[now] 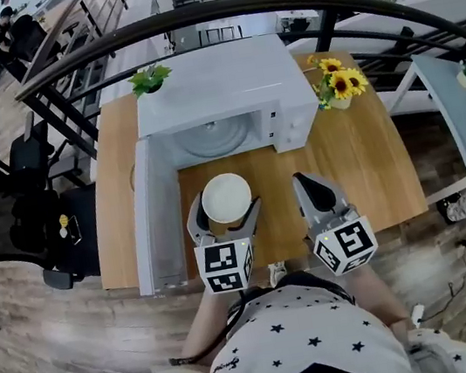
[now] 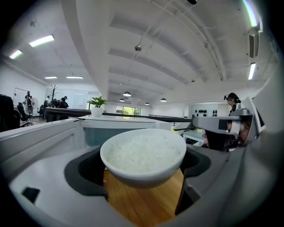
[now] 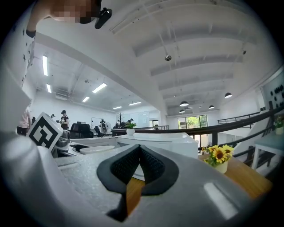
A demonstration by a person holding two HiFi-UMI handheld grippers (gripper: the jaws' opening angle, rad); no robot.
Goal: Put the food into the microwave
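A white bowl of rice is held above the wooden table, my left gripper shut on its sides. In front of it stands the white microwave with its door swung open to the left and the glass turntable showing inside. My right gripper hovers to the right of the bowl, its pads pressed together with nothing between them. The bowl's rim shows at the left of the right gripper view.
A vase of sunflowers stands right of the microwave. A small green plant sits on the microwave's back left corner. A dark curved railing runs behind the table. Black office chairs stand at the left.
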